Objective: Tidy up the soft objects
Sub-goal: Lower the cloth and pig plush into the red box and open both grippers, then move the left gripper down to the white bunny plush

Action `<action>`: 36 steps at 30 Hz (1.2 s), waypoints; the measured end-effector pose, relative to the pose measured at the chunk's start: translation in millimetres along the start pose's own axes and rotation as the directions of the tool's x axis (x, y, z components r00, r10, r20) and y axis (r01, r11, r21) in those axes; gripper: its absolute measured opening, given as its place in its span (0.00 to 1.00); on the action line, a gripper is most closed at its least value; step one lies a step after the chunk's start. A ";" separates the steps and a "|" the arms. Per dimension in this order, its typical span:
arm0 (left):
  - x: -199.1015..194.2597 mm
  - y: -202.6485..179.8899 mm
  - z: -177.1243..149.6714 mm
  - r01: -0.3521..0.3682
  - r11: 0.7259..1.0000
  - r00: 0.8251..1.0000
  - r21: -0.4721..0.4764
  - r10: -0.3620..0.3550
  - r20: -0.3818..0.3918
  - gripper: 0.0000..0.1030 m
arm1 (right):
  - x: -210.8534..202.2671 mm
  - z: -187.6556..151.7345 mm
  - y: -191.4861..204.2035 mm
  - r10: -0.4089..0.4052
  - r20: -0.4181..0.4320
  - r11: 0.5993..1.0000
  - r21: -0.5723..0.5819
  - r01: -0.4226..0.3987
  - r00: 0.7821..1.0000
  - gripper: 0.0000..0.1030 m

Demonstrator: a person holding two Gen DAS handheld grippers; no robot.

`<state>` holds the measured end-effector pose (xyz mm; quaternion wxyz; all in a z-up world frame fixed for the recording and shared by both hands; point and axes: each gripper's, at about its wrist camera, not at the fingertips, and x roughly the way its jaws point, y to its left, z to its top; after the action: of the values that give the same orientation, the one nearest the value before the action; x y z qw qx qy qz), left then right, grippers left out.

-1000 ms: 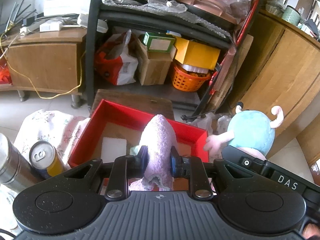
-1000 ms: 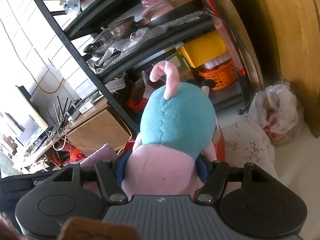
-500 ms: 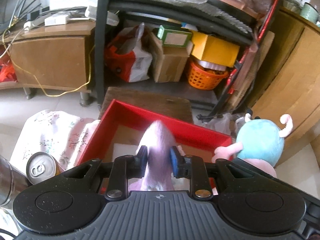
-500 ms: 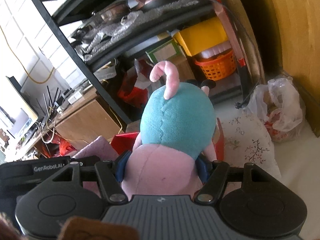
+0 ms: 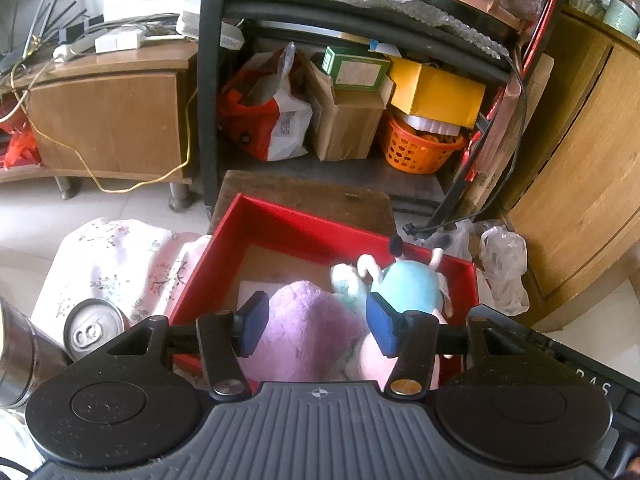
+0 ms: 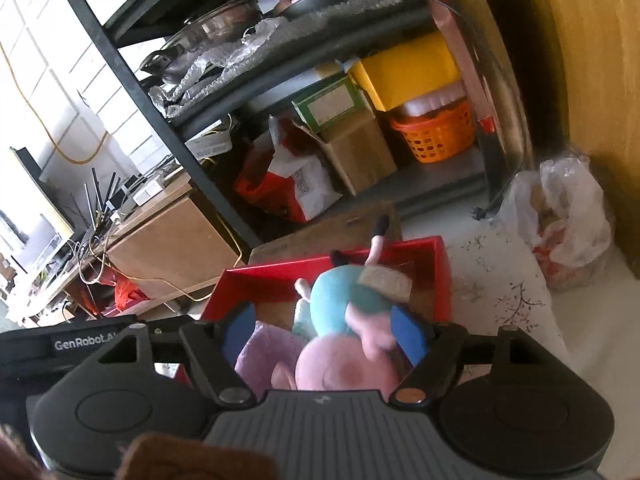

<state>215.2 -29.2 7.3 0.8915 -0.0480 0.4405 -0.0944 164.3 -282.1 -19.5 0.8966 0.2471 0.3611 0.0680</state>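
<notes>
A red box (image 5: 280,220) stands on a floral cloth (image 5: 116,256). A lilac fluffy towel (image 5: 308,332) lies inside it, below my left gripper (image 5: 318,320), which is open with blue pads apart. A teal and pink plush toy (image 5: 408,288) lies in the box beside the towel. In the right wrist view the plush toy (image 6: 344,308) and the towel (image 6: 264,352) lie in the red box (image 6: 280,276) under my right gripper (image 6: 320,332), which is open and not touching the toy.
A drink can (image 5: 94,330) and a metal flask (image 5: 20,352) stand left of the box. A black shelf rack (image 5: 212,80) with boxes and an orange basket (image 5: 420,148) stands behind. A wooden cabinet (image 5: 580,160) and a plastic bag (image 5: 504,272) are at right.
Both grippers have opened. The towel has dropped from the left gripper into the red box, and the plush toy has dropped from the right gripper into the box beside it.
</notes>
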 end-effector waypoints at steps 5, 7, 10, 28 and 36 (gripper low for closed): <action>-7.8 0.2 -5.9 -0.005 1.000 1.000 0.013 0.005 -0.007 0.54 | -6.5 -4.8 0.9 0.002 -0.024 1.000 0.008 -0.002 1.000 0.45; -11.0 0.8 -8.0 -0.009 1.000 1.000 0.016 0.010 -0.008 0.55 | -10.9 -8.0 3.5 0.004 -0.026 1.000 -0.004 -0.004 1.000 0.45; -14.4 2.2 -13.3 -0.020 1.000 1.000 0.024 0.021 -0.015 0.56 | -16.9 -13.4 7.7 0.012 -0.037 1.000 -0.020 -0.013 0.999 0.45; -9.9 20.8 -73.3 -0.095 0.993 0.983 0.071 0.105 -0.153 0.57 | -26.2 -50.0 20.1 0.026 -0.133 0.995 -0.093 -0.038 0.991 0.45; -16.6 20.9 -83.8 -0.093 0.993 0.982 0.074 0.104 -0.160 0.58 | -35.2 -64.5 19.0 0.027 -0.150 0.995 -0.095 -0.041 0.988 0.45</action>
<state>141.4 -5.4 -34.2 0.8570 0.0111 0.5107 -0.0684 95.8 -250.7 -28.3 0.8769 0.2035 0.4189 0.1190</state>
